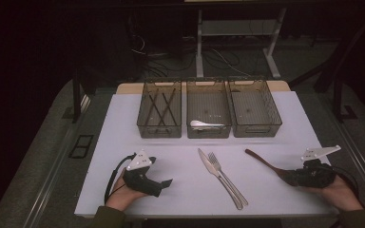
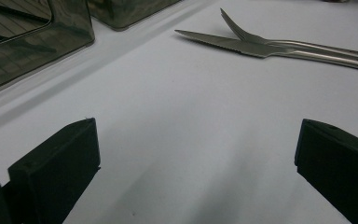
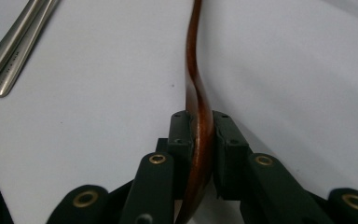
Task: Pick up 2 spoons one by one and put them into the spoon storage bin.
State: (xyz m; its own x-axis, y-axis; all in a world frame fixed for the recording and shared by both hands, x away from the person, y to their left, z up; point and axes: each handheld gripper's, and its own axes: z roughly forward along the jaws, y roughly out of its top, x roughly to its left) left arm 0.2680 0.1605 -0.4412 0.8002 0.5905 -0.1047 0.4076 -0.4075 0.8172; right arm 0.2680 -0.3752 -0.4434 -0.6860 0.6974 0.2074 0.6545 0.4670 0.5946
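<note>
Your right claw (image 3: 200, 135) has its jaws pressed against both sides of the wooden spoon (image 3: 196, 84), gripping it on edge near its bowl end while its handle stretches away over the white surface (image 1: 123, 128) at the right side. Your left claw (image 2: 196, 154) rests low at the left with its jaws spread wide and nothing between them, the knife (image 2: 223, 43) and fork (image 2: 279, 43) lying together ahead of it.

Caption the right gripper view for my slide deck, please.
Right gripper clamped on a brown wooden spoon over the white table.
</note>
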